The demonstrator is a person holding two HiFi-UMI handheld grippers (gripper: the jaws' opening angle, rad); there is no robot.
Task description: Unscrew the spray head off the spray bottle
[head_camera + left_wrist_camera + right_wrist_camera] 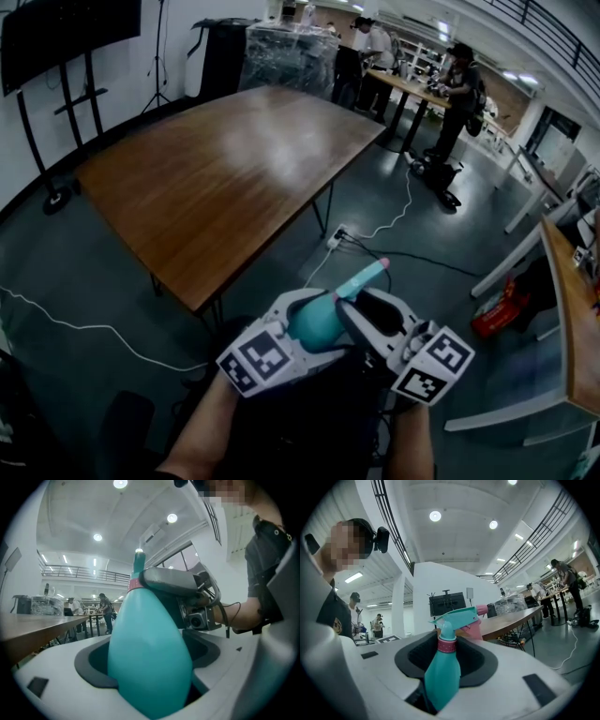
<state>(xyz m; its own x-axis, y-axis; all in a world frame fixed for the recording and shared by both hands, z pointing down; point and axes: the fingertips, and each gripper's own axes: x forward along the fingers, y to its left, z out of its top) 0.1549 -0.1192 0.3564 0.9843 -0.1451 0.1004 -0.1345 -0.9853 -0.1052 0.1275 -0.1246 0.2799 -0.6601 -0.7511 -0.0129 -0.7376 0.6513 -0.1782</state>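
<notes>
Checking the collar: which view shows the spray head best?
The right gripper view: the spray head and its pink collar show whole. The head view shows only its nozzle end; the left gripper view, just a sliver.

The left forearm (pixel 202 431) and right forearm (pixel 410 445) reach forward side by side, low before the body. The left gripper (pixel 307 314) clamps the bottle (pixel 314 326). The right gripper (pixel 354 305), roughly level, meets it with its jaws apart around the neck, not pressing.
</notes>
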